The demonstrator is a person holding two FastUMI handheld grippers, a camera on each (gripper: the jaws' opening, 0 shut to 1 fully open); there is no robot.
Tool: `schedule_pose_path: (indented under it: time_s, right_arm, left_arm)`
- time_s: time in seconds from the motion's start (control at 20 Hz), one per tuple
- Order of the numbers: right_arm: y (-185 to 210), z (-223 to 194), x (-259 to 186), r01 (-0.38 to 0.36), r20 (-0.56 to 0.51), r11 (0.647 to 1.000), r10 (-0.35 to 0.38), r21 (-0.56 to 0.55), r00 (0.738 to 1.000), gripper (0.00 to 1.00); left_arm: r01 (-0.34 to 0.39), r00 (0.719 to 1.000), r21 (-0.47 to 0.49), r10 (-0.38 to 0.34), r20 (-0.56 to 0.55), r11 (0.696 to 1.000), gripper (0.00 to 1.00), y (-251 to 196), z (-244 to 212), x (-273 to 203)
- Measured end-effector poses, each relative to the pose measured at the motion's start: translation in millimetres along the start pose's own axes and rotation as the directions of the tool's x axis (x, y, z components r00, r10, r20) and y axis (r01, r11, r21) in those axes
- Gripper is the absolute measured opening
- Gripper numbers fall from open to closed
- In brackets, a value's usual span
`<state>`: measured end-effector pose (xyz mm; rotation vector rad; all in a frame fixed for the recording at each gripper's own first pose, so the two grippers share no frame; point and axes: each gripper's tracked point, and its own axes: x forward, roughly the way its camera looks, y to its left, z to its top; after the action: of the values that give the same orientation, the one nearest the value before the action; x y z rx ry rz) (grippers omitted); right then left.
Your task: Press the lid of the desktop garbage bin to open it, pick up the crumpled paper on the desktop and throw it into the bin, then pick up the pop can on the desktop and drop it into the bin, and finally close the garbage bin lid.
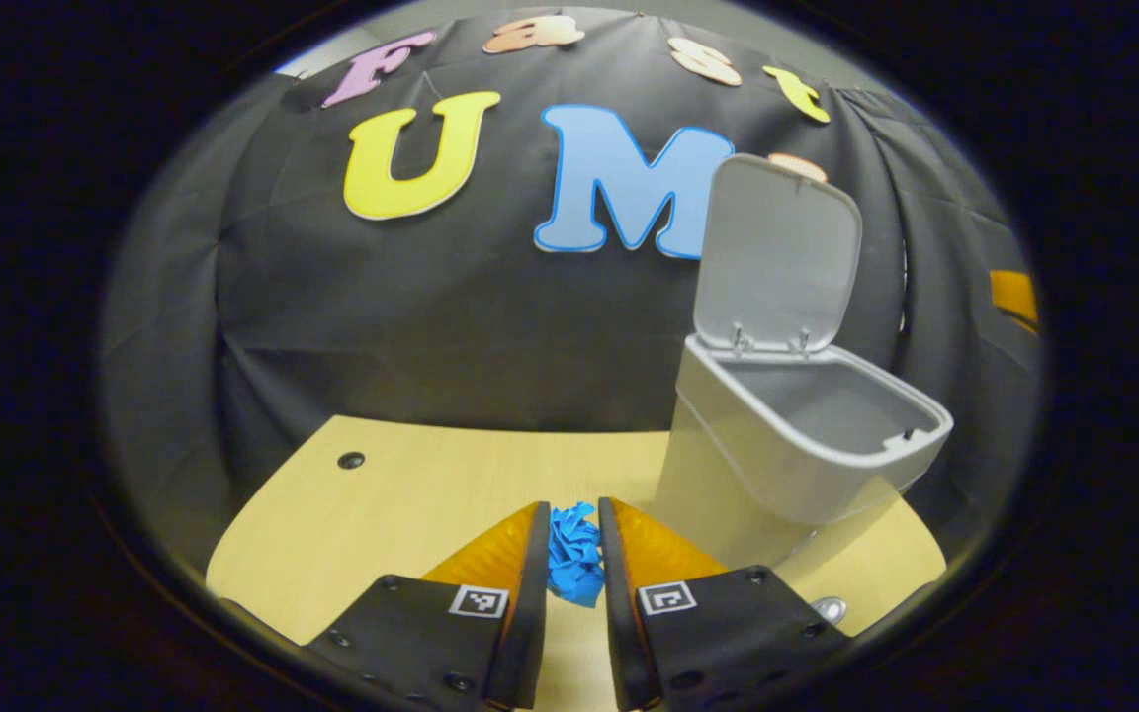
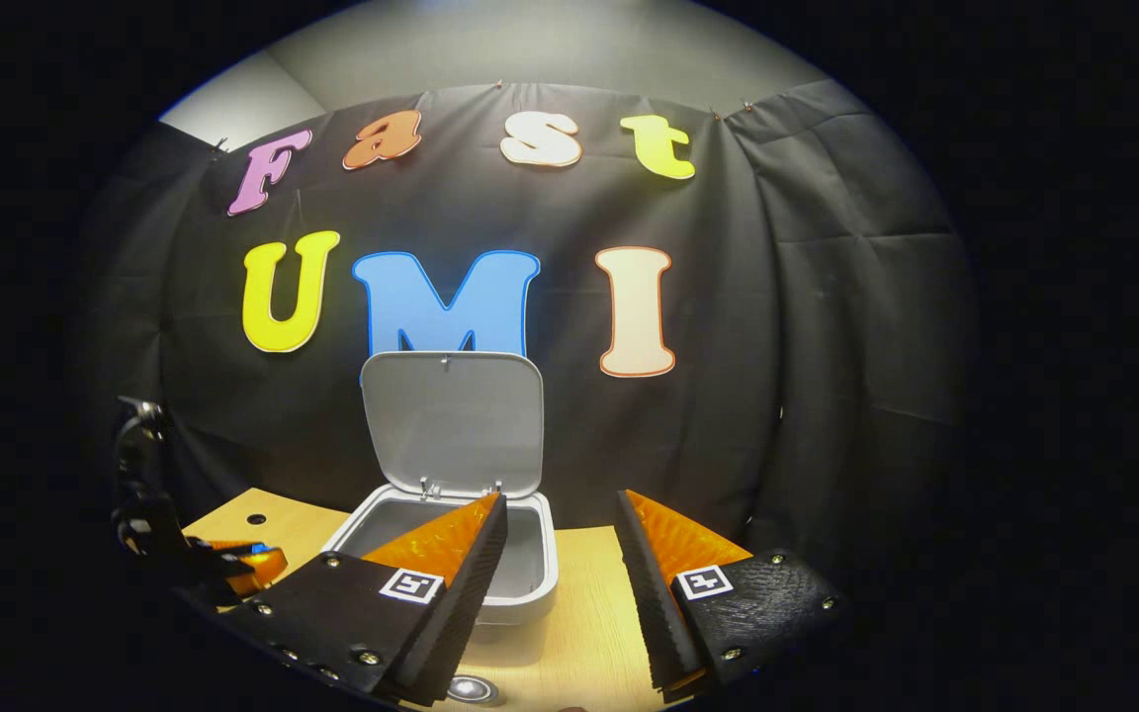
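The left gripper [image 1: 574, 554] holds the blue crumpled paper [image 1: 574, 559] between its 2 fingers above the worktop [image 1: 411, 494], beside the bin [image 1: 807, 445], whose lid [image 1: 777, 252] stands open. The right gripper [image 2: 560, 554] hangs wide apart.

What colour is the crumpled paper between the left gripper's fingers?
Bright blue; the crumpled paper shows best in the left gripper view.
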<state>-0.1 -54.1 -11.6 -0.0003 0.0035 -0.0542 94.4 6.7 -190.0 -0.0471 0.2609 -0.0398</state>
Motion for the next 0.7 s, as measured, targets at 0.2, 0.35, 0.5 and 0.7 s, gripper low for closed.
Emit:
schedule_pose_path:
  time_s: [0.2, 0.35, 0.5, 0.7]
  right_arm:
    - [-2.9, -7.6, -4.0, 0.004, -0.016, 1.0, -0.004, -0.002, 1.0, 0.71]
    - [-9.1, -9.9, -5.5, 0.016, -0.019, 1.0, -0.016, 0.002, 1.0, 0.71]
    - [-13.4, -12.2, -9.0, 0.028, -0.022, 1.0, -0.028, 0.003, 0.999, 0.71]
    - [-19.4, -18.1, -14.9, 0.043, -0.033, 0.999, -0.042, 0.006, 0.999, 0.71]
  left_arm:
    - [0.045, 0.994, 0.011, -0.045, 0.102, 0.999, 0.36, -22.3, 54.6, -0.1]
    - [0.096, 0.98, 0.058, -0.105, 0.17, 0.994, 0.36, -50.3, 85.0, -3.4]
    - [0.147, 0.962, 0.1, -0.166, 0.216, 0.984, 0.36, -75.5, 106.1, -14.4]
    - [0.206, 0.942, 0.153, -0.238, 0.236, 0.967, 0.35, -112.0, 112.9, -15.2]
